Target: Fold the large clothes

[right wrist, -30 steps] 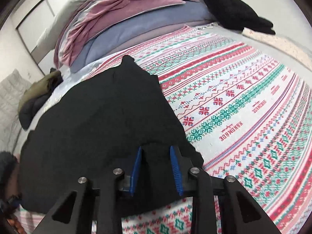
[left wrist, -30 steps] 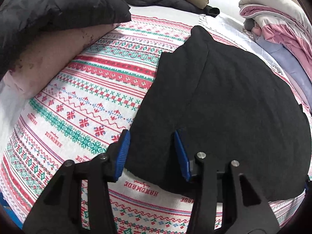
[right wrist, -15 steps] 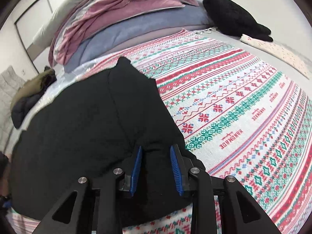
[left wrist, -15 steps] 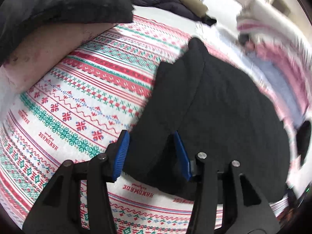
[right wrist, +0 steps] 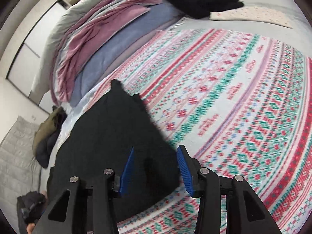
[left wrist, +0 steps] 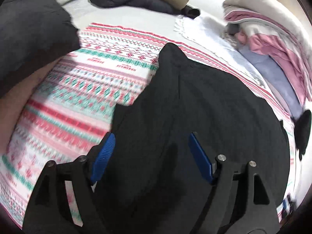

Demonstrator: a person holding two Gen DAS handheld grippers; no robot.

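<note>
While the black garment (left wrist: 195, 107) lies flat on the patterned blanket (left wrist: 87, 89) covering the bed, I note both tools spread wide over its near edge: left tool (left wrist: 151, 156), right tool (right wrist: 156, 161), neither pinching cloth. Folded pink and blue bedding (right wrist: 101, 44) lines the bed's far edge.

The only lettering stands on the patterned blanket (left wrist: 120, 62), woven in red within its white bands. In the left wrist view two short words sit near the blanket's far edge, too blurred to read. In the right wrist view several such red words repeat along the white bands toward the blanket's right side (right wrist: 251, 66), smeared by motion and equally illegible.
</note>
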